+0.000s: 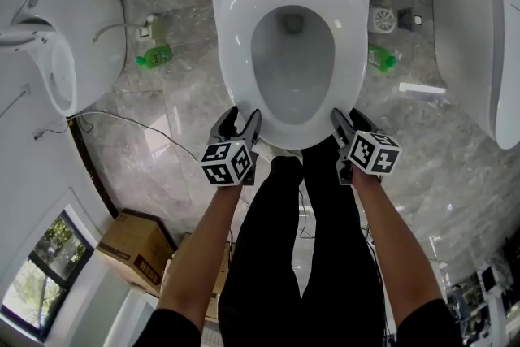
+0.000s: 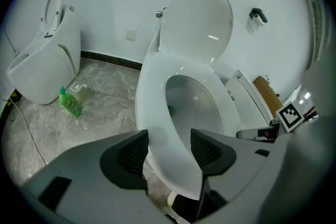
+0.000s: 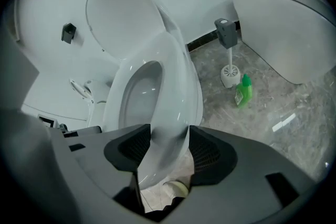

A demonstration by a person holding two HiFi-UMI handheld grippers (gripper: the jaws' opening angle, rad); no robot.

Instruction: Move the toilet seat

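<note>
The white toilet seat (image 1: 236, 36) lies down on the bowl, its lid (image 2: 197, 18) standing upright against the wall. My left gripper (image 1: 241, 119) is at the seat's front left rim, my right gripper (image 1: 341, 118) at the front right. In the left gripper view the seat (image 2: 152, 92) runs between the open jaws of the left gripper (image 2: 169, 147), with a slight gap at the pads. In the right gripper view the seat's front edge (image 3: 176, 86) fills the space between the wide-open jaws of the right gripper (image 3: 169, 147). I cannot see either pair of pads pressing on it.
Another toilet (image 1: 73, 36) stands at the left and a third one (image 1: 479, 36) at the right. Green bottles (image 1: 154, 57) (image 1: 380, 57) lie on the marble floor on both sides, near a toilet brush (image 1: 383, 19). A cardboard box (image 1: 134, 244) sits behind my left arm.
</note>
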